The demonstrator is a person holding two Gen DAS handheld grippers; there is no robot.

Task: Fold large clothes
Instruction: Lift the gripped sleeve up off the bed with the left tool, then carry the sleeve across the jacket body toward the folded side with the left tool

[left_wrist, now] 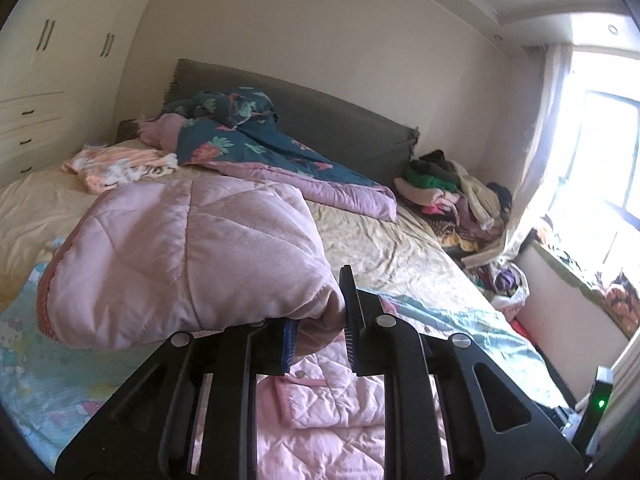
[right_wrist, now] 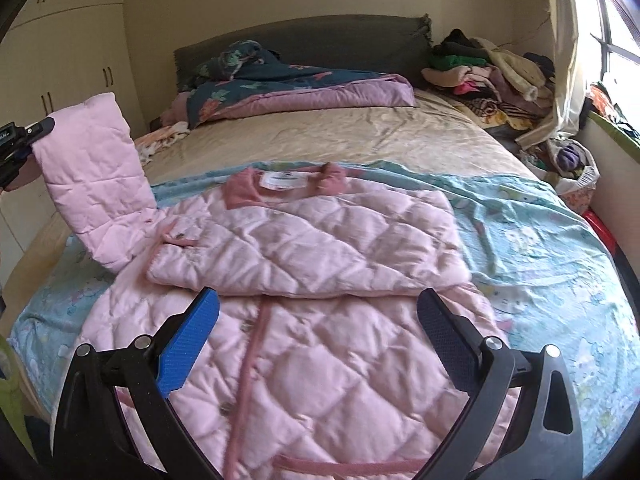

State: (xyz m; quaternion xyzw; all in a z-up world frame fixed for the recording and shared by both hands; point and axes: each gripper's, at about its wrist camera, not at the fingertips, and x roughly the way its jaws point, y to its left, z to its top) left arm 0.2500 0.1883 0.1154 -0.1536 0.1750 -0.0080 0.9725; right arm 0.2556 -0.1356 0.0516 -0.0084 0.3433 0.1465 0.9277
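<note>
Jacket point(right_wrist: 320, 264) sleeve point(left_wrist: 180, 256) pinched, L tool point(left_wrist: 320, 332); R tool point(right_wrist: 316, 344) spread above.

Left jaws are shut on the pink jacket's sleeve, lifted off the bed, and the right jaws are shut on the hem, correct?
Not quite. The right gripper is open, its jaws spread above the jacket, gripping nothing, as the right wrist view shows. The left gripper is indeed shut on the lifted sleeve.
</note>
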